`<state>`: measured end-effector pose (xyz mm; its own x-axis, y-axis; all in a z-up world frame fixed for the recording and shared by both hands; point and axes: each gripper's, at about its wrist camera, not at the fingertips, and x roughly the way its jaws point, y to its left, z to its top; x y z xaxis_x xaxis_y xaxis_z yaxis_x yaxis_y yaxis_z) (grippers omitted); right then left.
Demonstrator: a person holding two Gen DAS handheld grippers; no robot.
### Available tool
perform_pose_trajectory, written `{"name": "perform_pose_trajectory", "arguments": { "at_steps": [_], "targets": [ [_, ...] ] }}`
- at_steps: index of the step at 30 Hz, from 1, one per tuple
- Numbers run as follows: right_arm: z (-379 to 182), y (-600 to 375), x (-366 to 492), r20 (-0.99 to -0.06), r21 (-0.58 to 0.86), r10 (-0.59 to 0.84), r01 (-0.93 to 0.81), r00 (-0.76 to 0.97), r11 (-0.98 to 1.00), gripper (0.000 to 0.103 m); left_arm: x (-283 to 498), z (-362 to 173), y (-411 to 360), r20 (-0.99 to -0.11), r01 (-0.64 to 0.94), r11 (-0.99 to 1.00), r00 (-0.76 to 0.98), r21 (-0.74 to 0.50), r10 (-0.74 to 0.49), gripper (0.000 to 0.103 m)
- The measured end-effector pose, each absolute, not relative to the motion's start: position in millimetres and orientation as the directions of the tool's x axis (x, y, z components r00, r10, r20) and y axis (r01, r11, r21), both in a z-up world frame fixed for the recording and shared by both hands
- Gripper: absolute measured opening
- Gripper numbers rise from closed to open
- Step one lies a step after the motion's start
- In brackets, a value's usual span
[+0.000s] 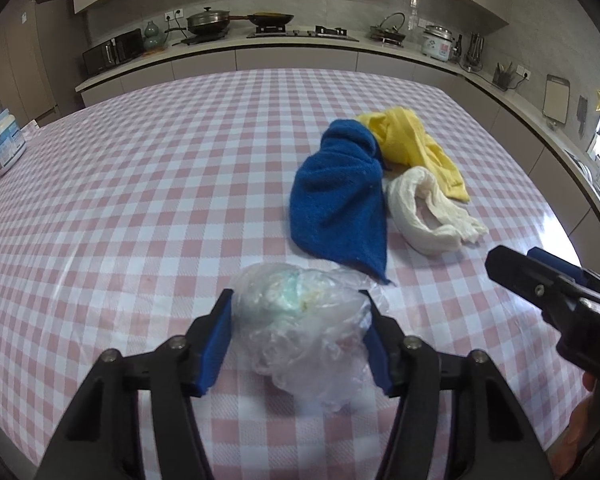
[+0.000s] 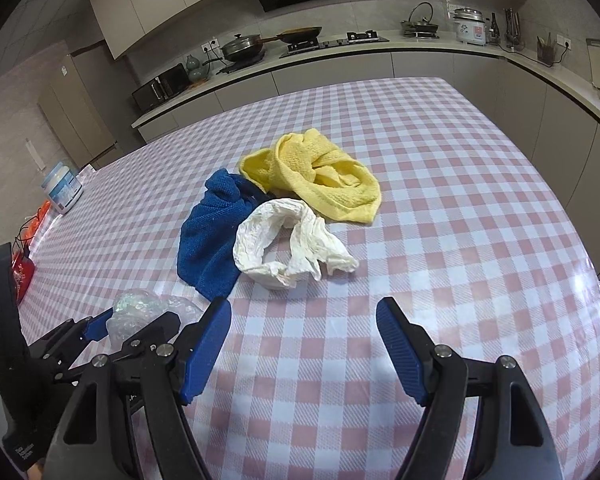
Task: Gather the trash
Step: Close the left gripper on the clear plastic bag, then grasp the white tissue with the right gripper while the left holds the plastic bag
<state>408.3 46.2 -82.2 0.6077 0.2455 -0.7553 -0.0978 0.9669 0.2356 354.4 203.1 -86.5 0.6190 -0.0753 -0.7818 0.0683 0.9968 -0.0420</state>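
Right now the left gripper (image 1: pixel 298 340) has its two blue pads set against either side of a crumpled clear plastic bag (image 1: pixel 304 328), which sits on the bench (image 1: pixel 140 200) at the near edge. The bag is thin, glossy and see-through, wadded into a loose ball about as wide as the narrowed gap between the pads, with something pale green and whitish bunched up inside it. Its creased folds spill out a little past the right-hand pad. From the right wrist view the same bag shows as a shiny, wrinkled lump caught between those pads, low at the left.

Meanwhile the right gripper (image 2: pixel 304 340) hangs beside it with its pads standing wide apart and nothing between them, only the pink-and-white checked cloth of the bench below.

Further back on the bench lie three soft heaps close together: a blue towel (image 1: pixel 338 208) draped to a point toward the bag but not touching it, a yellow towel (image 1: pixel 414 144) behind it, and a crumpled white paper towel (image 1: pixel 428 212) curled into a ring, touching the blue towel's edge. A white tub with a blue label (image 1: pixel 2 146) stands well apart at the far left edge.
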Motion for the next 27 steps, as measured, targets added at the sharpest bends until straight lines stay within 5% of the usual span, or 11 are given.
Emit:
{"name": "perform_pose_trajectory", "arguments": {
  "at_steps": [23,27],
  "targets": [
    [-112,86,483,-0.791,0.179,0.217,-0.122,0.572,0.976,0.079,383,-81,229,-0.756,0.028,0.999,0.653,-0.041,-0.049,0.051],
    [-112,88,483,-0.786,0.159,0.204,-0.129,0.583,0.979,0.05,384,-83,232,-0.76,0.02,0.999,0.648,-0.04,-0.043,0.052]
  ]
}}
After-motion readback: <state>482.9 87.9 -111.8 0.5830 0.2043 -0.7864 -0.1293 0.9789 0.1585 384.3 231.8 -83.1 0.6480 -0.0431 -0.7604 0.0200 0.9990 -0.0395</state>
